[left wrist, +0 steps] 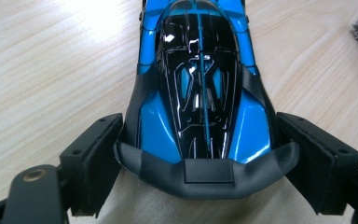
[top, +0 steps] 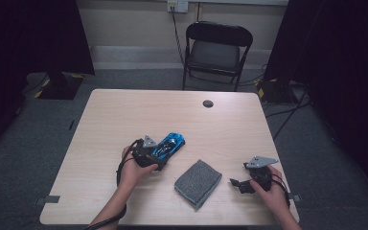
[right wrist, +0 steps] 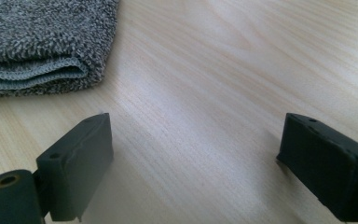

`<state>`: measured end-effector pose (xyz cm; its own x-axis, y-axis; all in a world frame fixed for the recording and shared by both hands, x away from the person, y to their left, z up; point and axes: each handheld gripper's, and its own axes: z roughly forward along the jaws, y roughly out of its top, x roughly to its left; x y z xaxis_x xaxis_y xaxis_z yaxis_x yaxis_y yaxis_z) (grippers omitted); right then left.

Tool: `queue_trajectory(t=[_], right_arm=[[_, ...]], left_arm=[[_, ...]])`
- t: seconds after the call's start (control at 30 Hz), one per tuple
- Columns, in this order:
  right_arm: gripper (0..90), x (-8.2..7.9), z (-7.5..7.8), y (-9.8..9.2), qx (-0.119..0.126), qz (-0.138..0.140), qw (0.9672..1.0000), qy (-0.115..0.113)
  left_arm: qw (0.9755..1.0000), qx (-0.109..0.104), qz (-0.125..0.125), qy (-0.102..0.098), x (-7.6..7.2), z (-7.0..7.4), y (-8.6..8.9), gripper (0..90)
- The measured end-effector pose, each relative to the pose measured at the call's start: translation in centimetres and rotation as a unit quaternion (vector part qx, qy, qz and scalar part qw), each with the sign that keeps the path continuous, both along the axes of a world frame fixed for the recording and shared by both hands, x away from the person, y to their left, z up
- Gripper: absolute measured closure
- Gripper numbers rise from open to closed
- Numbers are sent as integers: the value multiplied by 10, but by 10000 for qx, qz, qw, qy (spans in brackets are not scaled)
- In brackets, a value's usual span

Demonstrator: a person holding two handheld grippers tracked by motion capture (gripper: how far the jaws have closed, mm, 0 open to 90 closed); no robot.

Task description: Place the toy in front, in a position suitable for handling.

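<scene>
Gripping the blue toy car (left wrist: 200, 93) by its rear end, the left gripper (left wrist: 200, 163) is pressing both jaws against its flanks on the table (top: 124, 115). Right gripper (right wrist: 196, 158) is resting wide apart, grey cloth (right wrist: 37, 42) lying ahead to its left.

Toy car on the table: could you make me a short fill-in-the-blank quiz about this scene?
1. The left gripper has its jaws around the rear of a ____ and black toy car.
2. The folded grey ____ lies on the table between the two grippers.
3. The right gripper has its jaws ____, with nothing between them.

Missing words: blue; cloth; open
</scene>
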<state>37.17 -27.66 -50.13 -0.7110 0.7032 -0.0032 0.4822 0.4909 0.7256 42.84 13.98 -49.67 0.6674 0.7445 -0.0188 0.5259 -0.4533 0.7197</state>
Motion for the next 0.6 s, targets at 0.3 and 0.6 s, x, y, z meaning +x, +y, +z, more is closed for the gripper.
queue_trajectory(t=[0.3,0.6], right_arm=[[89,0,0,0,-2,-1,10000,0],[89,0,0,0,2,8,10000,-7]], left_arm=[[9999,-71,33,-126,1,-4,-3,205],[9997,-57,-31,-223,0,-4,-3,242]])
